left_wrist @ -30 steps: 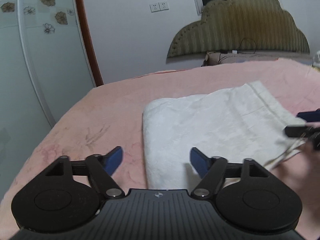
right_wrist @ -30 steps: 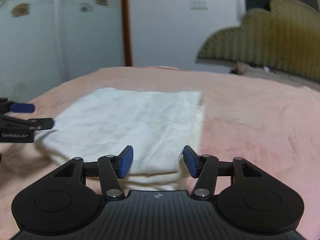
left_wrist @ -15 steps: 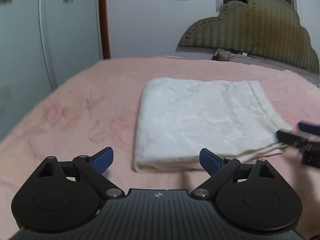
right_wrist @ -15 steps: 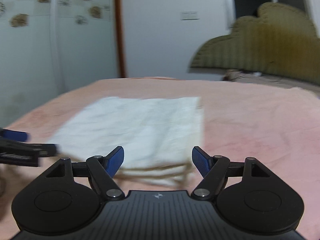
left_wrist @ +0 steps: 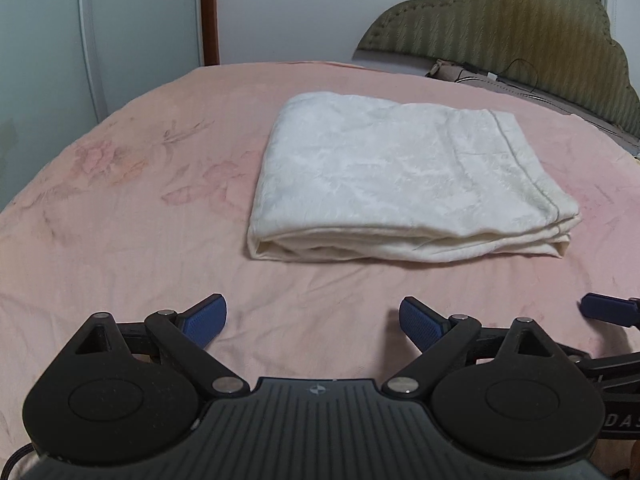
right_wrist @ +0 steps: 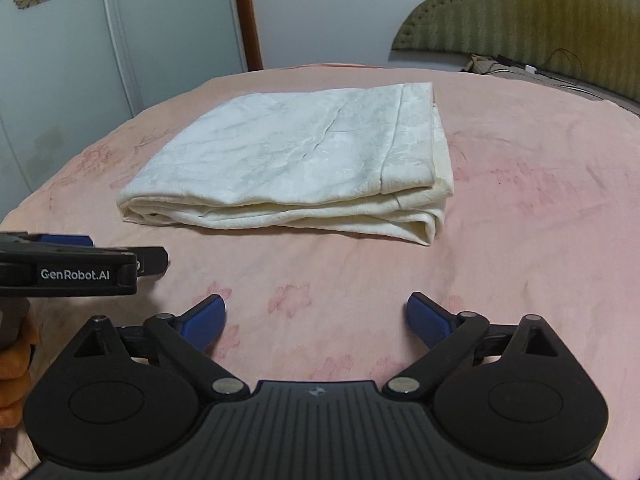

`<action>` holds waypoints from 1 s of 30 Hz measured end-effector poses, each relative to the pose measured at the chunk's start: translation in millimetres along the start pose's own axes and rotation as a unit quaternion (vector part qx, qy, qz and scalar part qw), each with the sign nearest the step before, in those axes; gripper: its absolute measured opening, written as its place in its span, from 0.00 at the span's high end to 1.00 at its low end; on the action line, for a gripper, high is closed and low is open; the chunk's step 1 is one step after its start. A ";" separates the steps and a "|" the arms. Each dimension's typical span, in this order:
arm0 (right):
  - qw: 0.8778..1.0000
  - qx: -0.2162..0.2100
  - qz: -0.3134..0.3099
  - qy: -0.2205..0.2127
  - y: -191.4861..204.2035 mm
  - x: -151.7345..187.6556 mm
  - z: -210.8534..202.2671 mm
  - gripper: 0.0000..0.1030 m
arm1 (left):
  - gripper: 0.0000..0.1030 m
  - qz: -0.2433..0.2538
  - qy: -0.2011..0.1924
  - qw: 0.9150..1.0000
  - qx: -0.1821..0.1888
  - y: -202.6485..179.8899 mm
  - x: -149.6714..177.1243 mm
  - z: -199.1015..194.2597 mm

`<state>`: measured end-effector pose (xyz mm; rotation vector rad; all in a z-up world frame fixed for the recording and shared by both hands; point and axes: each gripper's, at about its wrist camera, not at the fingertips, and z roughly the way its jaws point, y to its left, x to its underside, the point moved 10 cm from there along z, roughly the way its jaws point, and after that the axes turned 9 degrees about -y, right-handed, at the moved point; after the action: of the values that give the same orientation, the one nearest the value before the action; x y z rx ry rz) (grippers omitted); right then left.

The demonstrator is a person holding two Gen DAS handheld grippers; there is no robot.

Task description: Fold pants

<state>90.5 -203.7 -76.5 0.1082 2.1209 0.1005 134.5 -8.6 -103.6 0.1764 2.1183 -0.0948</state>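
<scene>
The white pants [left_wrist: 396,184] lie folded in a flat rectangular stack on the pink bedsheet [left_wrist: 120,208]; they also show in the right wrist view [right_wrist: 304,164]. My left gripper [left_wrist: 312,320] is open and empty, held back from the stack's near edge. My right gripper [right_wrist: 316,316] is open and empty, also short of the stack. The right gripper's blue fingertip [left_wrist: 604,308] shows at the right edge of the left wrist view. The left gripper's body [right_wrist: 72,268] shows at the left of the right wrist view.
A padded olive headboard [left_wrist: 520,24] stands at the far right with cables [left_wrist: 516,72] at its base. A white wardrobe with flower stickers [right_wrist: 80,32] and a brown door frame [right_wrist: 246,12] stand behind the bed.
Both grippers have pulled back from the folded pants and opened wider. The pants now lie untouched in a stack with bare sheet between them and the fingers.
</scene>
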 end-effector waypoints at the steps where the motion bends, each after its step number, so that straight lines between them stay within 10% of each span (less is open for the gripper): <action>1: 1.000 0.006 0.003 0.004 0.0 0.7 -1.0 0.04 | 0.08 0.001 0.000 1.000 -0.002 0.6 0.6 -0.3; 30: 0.999 0.042 -0.011 -0.013 9.0 8.9 2.2 0.00 | 0.00 0.017 -0.028 0.999 -0.019 -1.7 13.5 -6.3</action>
<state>88.1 -193.7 -84.1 0.1356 2.0996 -0.0035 122.0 -8.2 -111.7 0.1843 2.0599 -0.0385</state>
